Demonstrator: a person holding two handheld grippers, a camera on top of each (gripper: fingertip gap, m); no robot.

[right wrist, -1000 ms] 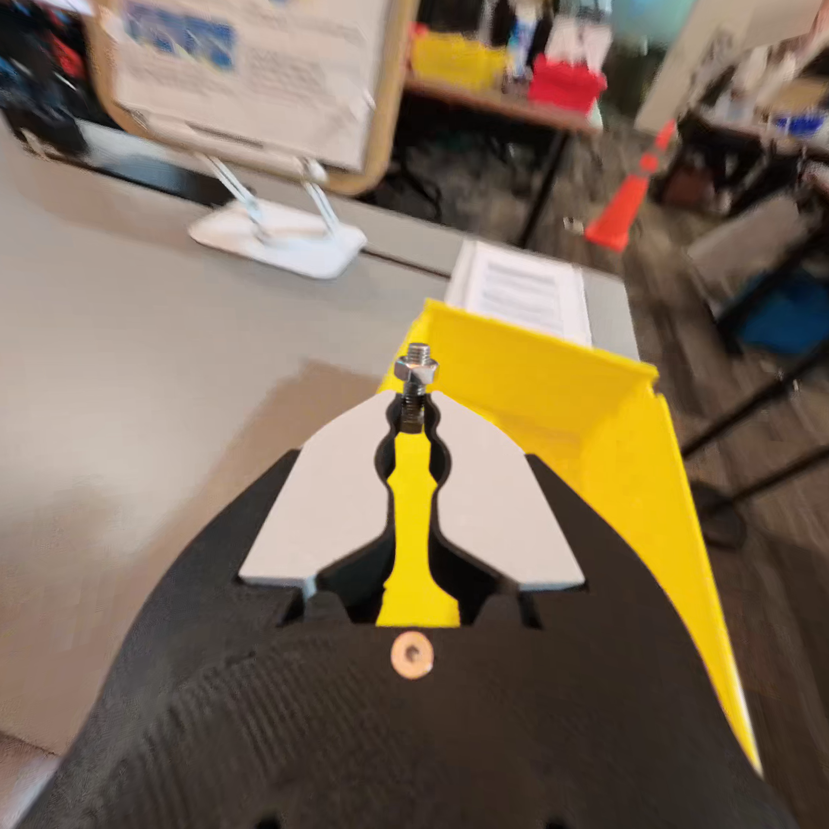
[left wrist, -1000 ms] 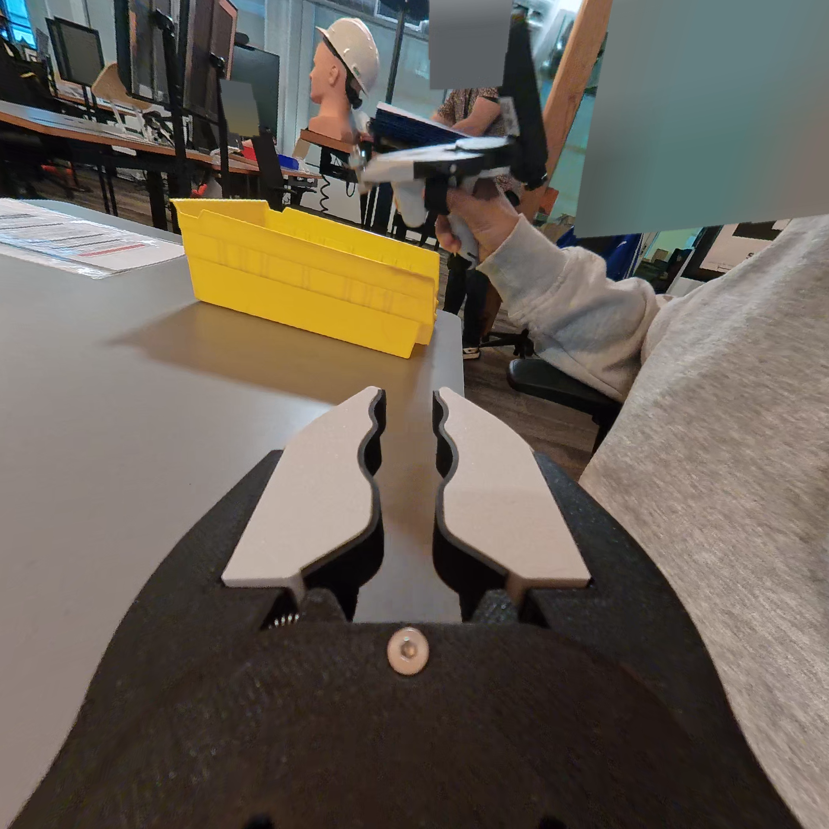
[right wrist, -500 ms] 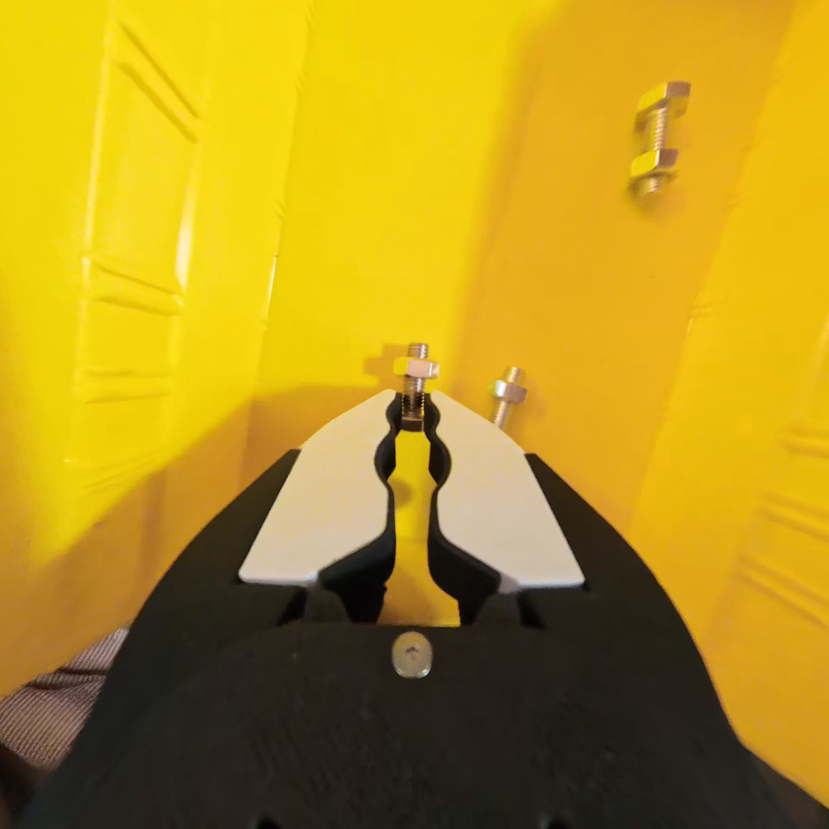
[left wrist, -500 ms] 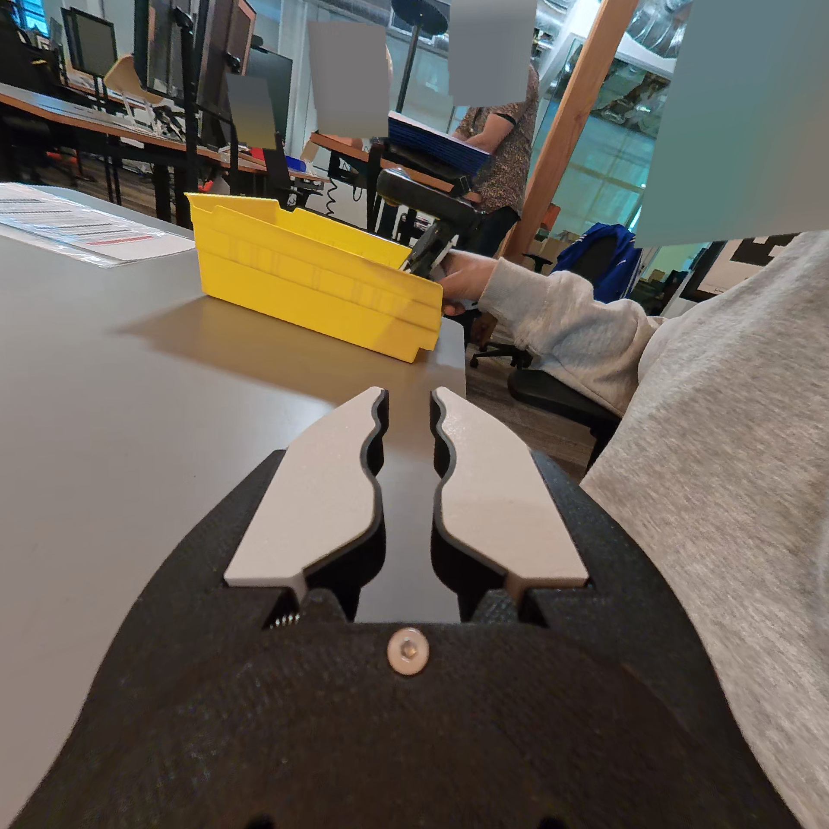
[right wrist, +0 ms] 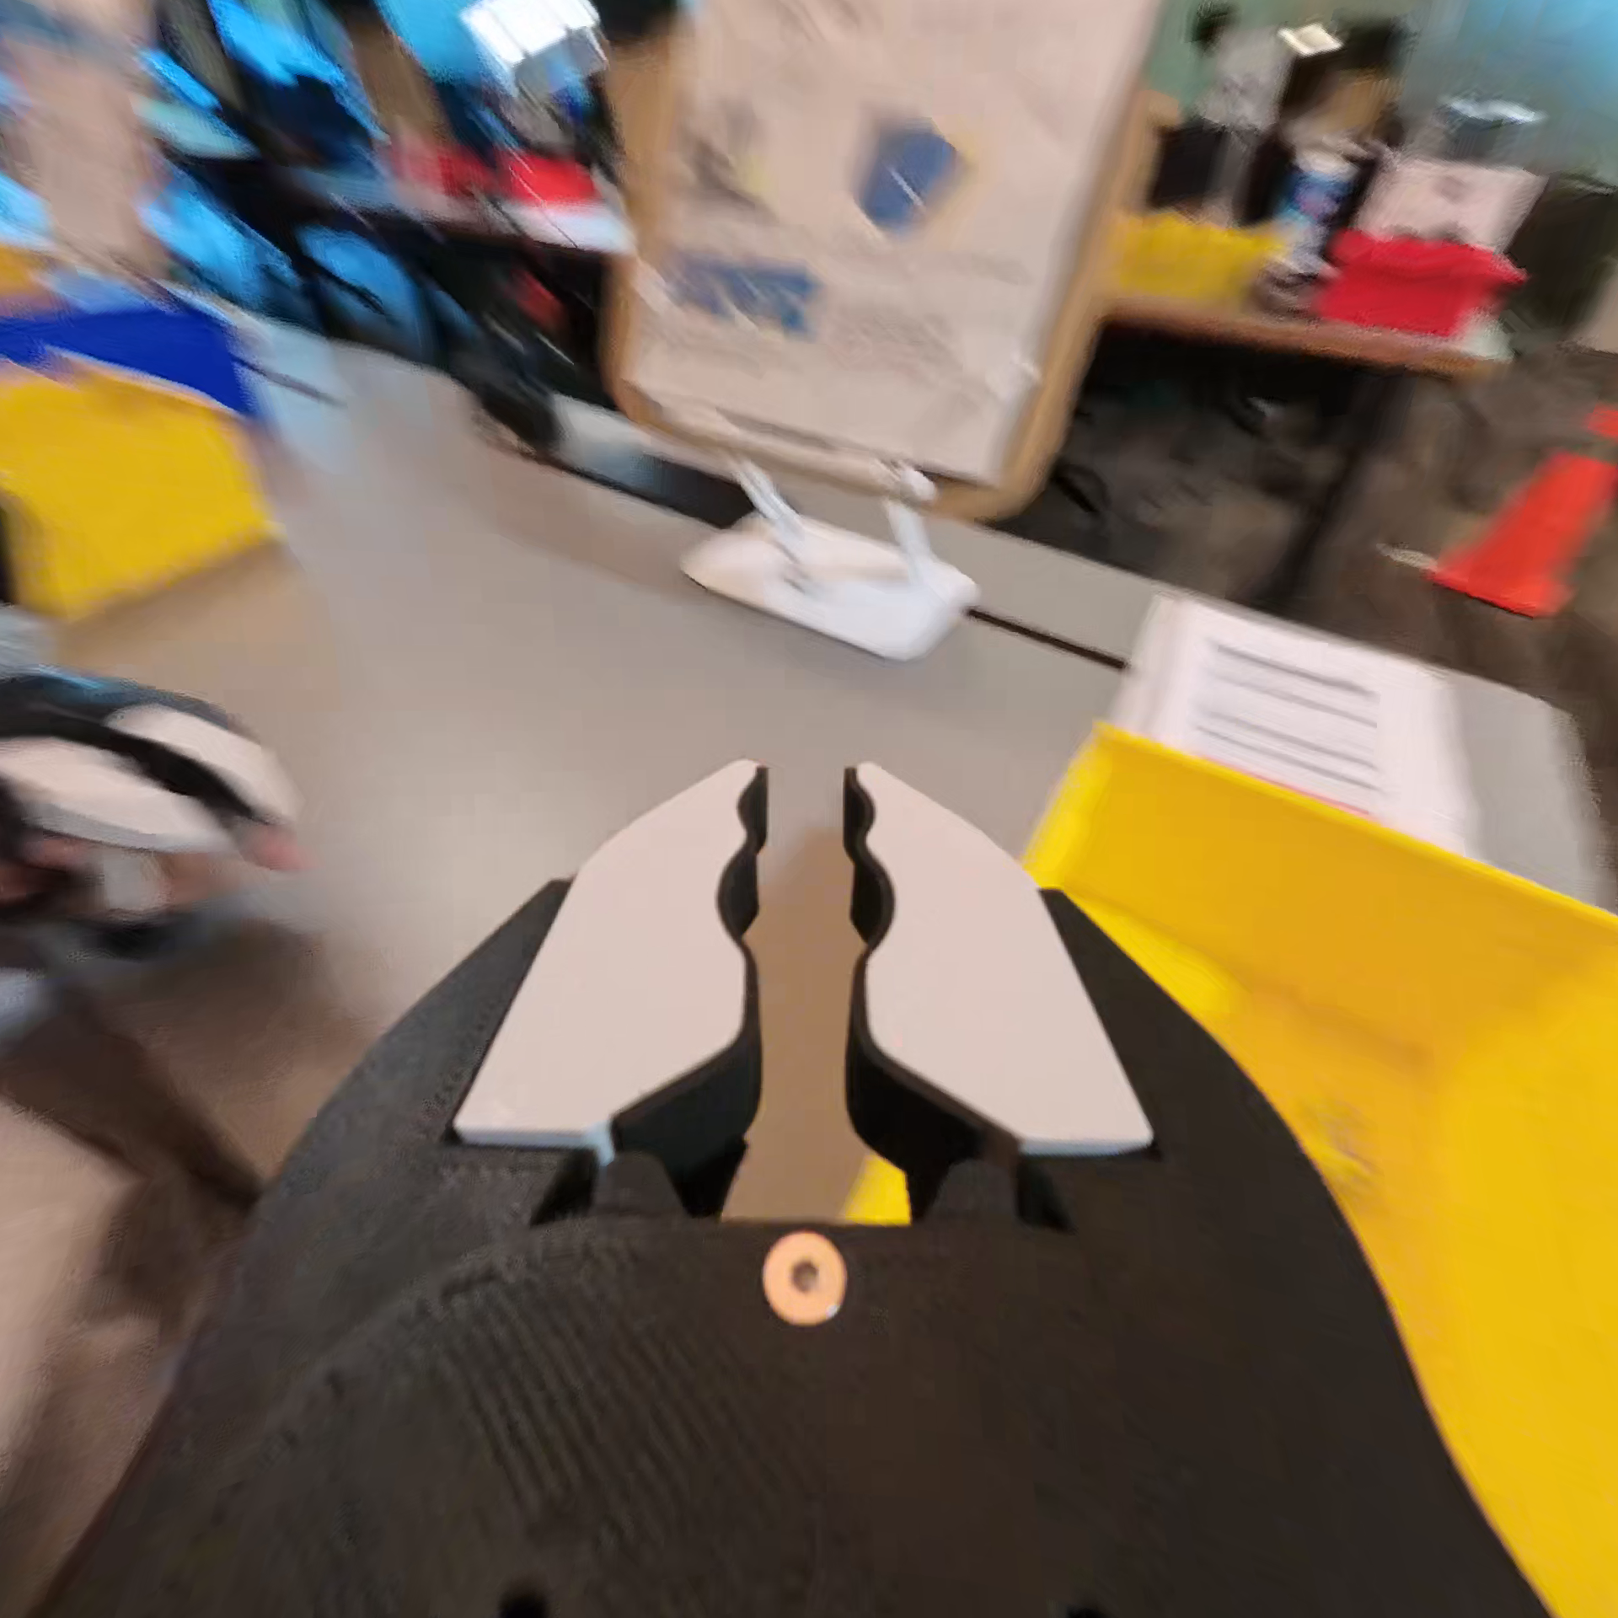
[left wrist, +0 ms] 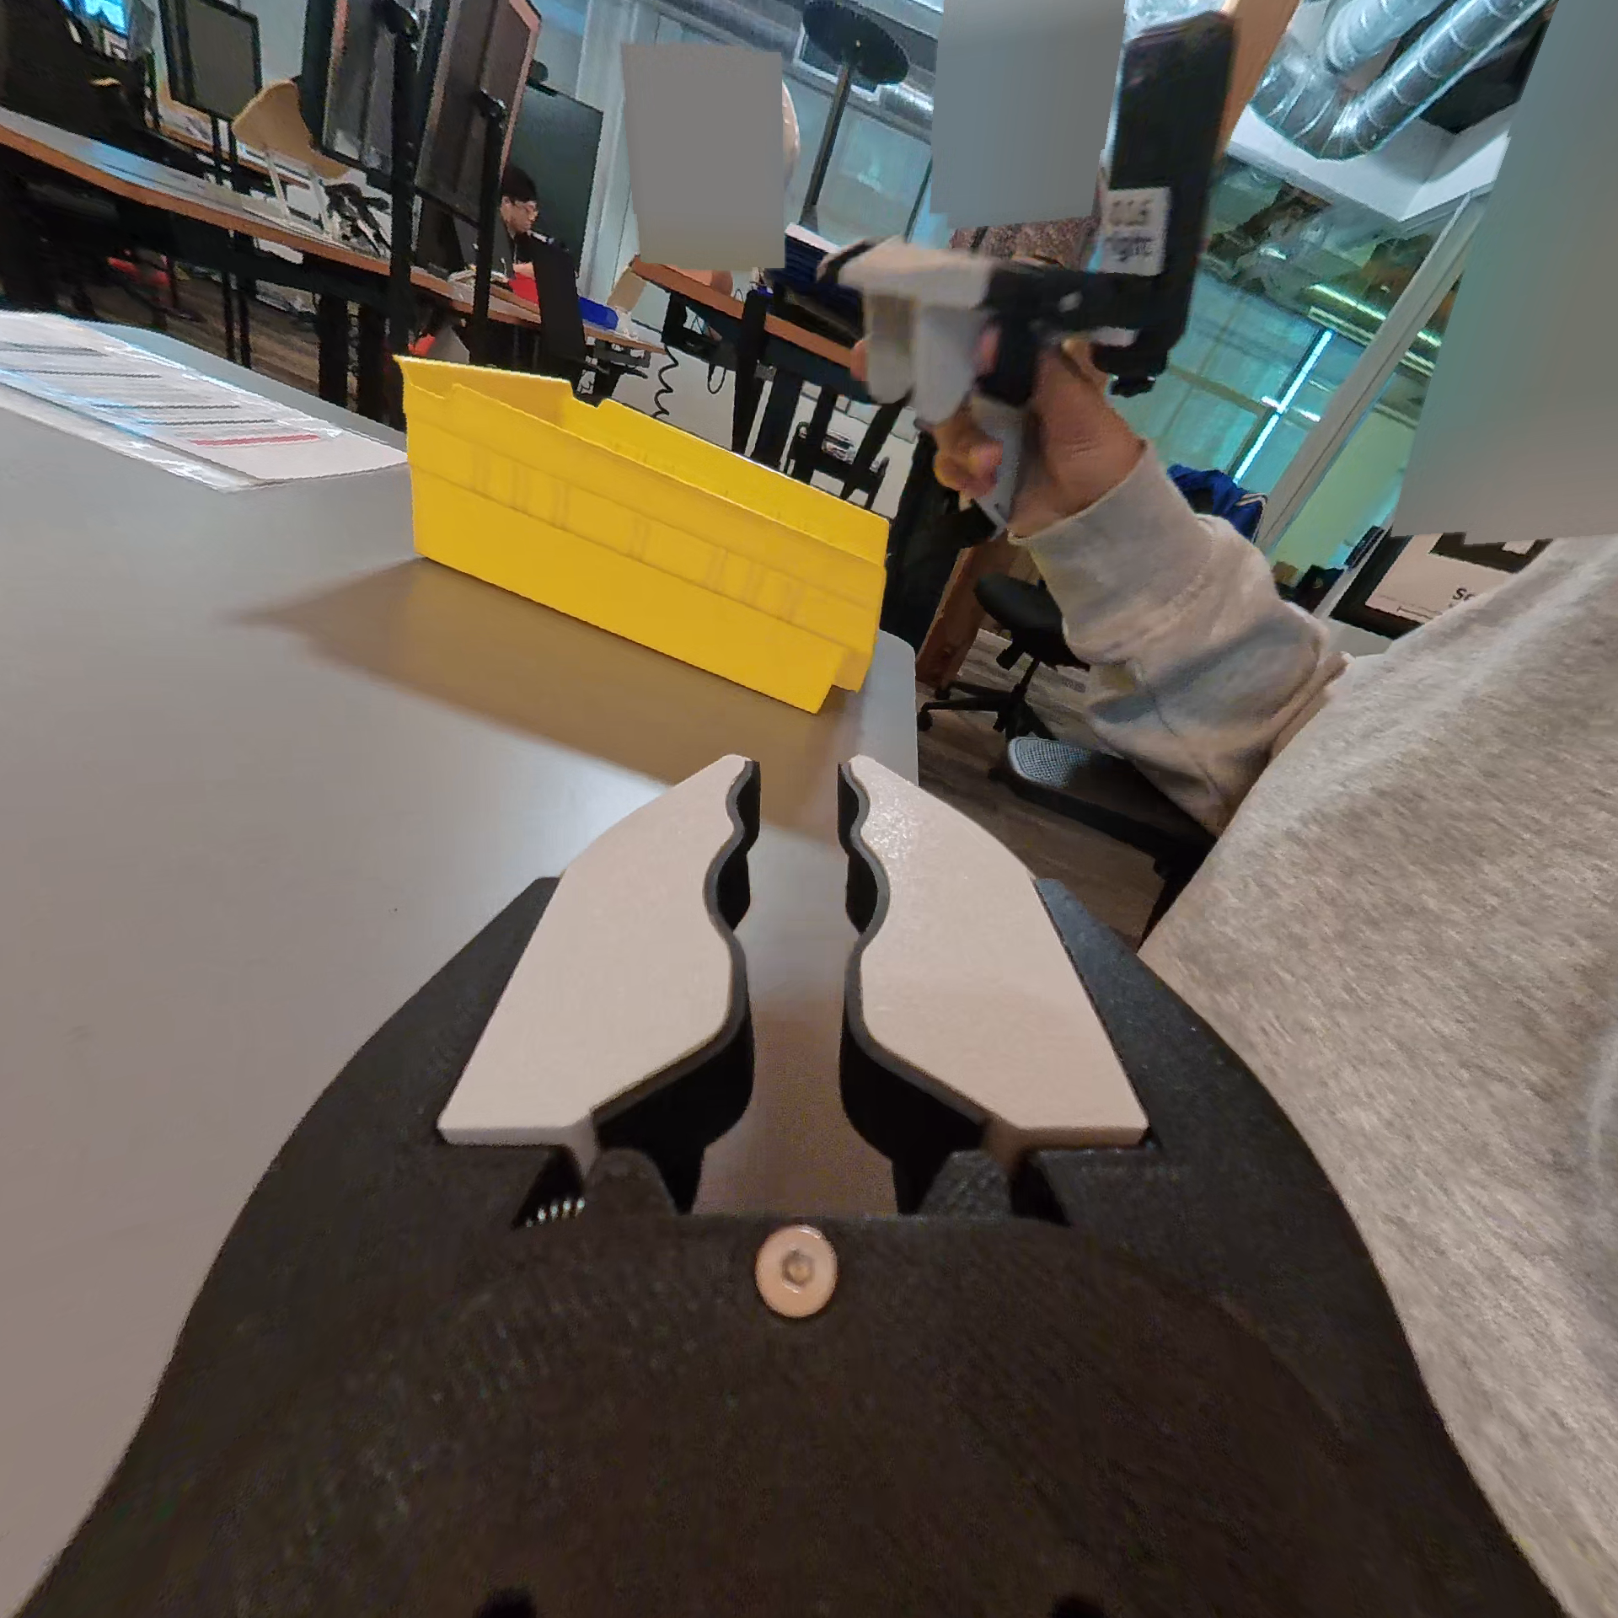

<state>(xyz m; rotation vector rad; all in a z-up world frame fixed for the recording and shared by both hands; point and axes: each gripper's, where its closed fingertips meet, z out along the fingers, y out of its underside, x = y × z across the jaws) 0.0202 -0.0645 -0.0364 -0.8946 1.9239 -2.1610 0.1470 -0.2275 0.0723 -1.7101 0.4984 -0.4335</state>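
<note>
Right wrist view: empty claw (right wrist: 805, 775) beside yellow bin (right wrist: 1313, 919)

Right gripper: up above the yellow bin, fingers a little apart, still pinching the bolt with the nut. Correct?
Not quite. The right gripper holds nothing: the right wrist view shows only grey table through the gap between its parted fingers, no bolt. The rest holds: the left wrist view shows it raised above the near end of the yellow bin.

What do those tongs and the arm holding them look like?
Both tongs, left and right, have pale grey flat fingers with wavy black inner edges on a textured black body with one small screw. The person wears a light grey sweatshirt sleeve.
</note>
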